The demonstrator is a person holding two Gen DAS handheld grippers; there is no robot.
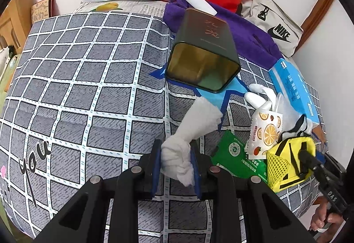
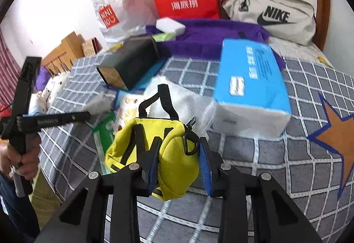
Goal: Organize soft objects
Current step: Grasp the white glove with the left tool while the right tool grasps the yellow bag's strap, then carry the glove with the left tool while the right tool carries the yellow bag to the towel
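We worked over a grey checked bedspread (image 1: 77, 88). A dark green metal tin (image 1: 202, 55) lay on its side, mouth toward us, empty as far as we saw, likely the bin for soft items. Right gripper (image 2: 179, 163) straddled a small yellow fabric pouch (image 2: 168, 154); pad contact unclear. Left gripper (image 1: 176, 165) was clamped on a crumpled white tissue wad (image 1: 188, 136), near the tin.

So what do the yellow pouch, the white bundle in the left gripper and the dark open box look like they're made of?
Yellow pouch: looks like woven nylon or canvas, matte, with a visible weave, black webbing straps and a mesh side panel.
White bundle: soft crinkled cloth or gauze, possibly thick tissue; it wrinkles and twists freely.
Dark open box: probably tin, with a glossy dark outside and a reflective gold inside.
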